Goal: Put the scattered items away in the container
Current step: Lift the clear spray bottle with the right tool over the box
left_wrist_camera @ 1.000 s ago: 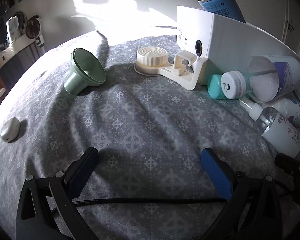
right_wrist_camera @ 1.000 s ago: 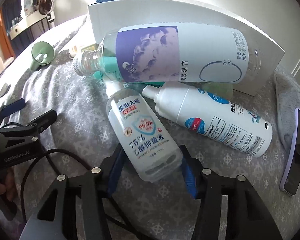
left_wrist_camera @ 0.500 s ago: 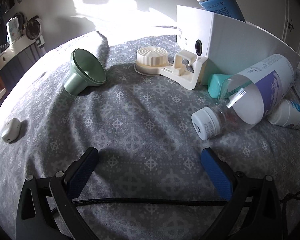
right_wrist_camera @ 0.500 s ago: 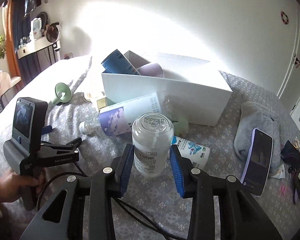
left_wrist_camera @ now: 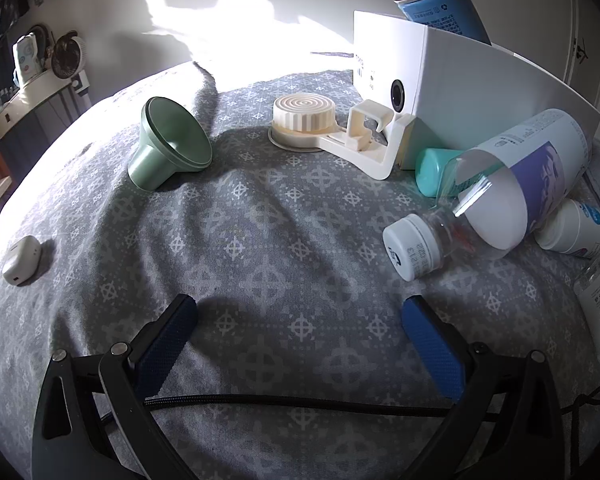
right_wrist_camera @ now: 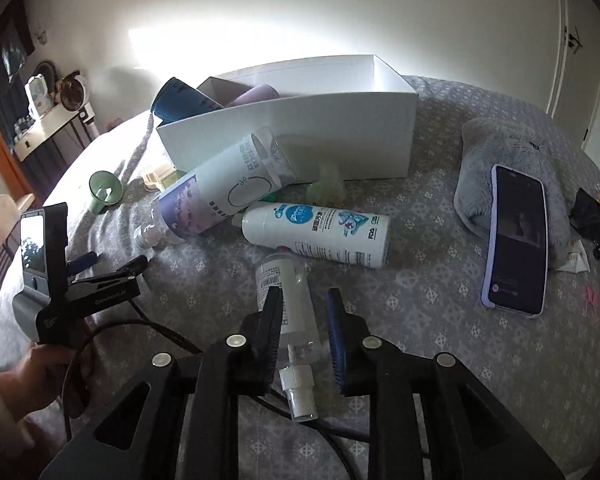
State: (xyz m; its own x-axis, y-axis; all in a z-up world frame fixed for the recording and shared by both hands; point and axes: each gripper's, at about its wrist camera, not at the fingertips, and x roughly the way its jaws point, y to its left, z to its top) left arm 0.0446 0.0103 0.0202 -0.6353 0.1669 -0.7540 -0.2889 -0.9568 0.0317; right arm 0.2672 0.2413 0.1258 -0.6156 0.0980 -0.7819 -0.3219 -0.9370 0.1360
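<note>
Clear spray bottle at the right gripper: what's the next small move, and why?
Probably close the right gripper firmly on the clear spray bottle before carrying it. Its jaws are opening with the bottle between them, a gap shows beside the right-hand pad, and the bottle is short of the white box, over the bedspread.

Left gripper [left_wrist_camera: 300, 316] wide open over bedspread [left_wrist_camera: 260, 248], nothing btwn jaws. Funnel [left_wrist_camera: 168, 144] on its side, far left. Bottle [left_wrist_camera: 496, 196] lying against white box [left_wrist_camera: 480, 92]; can [left_wrist_camera: 444, 4] inside.
</note>
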